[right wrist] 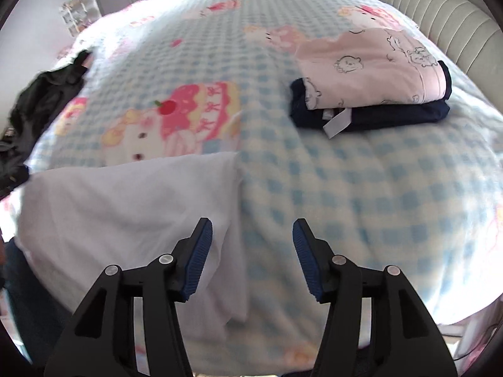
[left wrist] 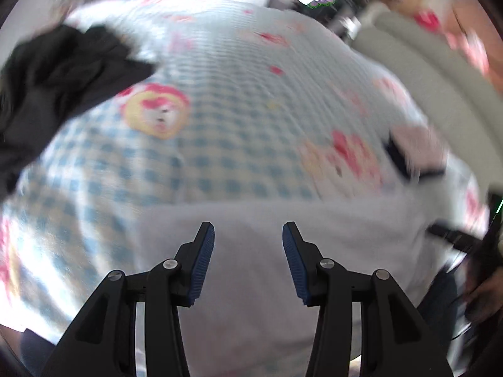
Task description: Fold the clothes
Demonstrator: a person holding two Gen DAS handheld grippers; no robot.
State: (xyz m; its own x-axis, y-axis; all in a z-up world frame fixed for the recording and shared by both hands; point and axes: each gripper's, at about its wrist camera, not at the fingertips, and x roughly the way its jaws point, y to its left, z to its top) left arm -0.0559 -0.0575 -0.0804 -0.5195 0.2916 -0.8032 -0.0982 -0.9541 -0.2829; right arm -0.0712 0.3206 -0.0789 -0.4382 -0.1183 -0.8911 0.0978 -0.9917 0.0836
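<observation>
left gripper (left wrist: 248,235): matte black plastic linkage arms – looks 3D-printed, with triangular cut-outs in the outer arms
left pads (left wrist: 204,260): blue, ribbed rubber
left screws: round silver pivot pins, two per side
right gripper (right wrist: 252,234): same build – black arms, silver pins
right pads (right wrist: 306,257): blue, finely grooved

Matt white cloth garment (right wrist: 132,207) on fleecy checked blanket (right wrist: 345,194).
</observation>
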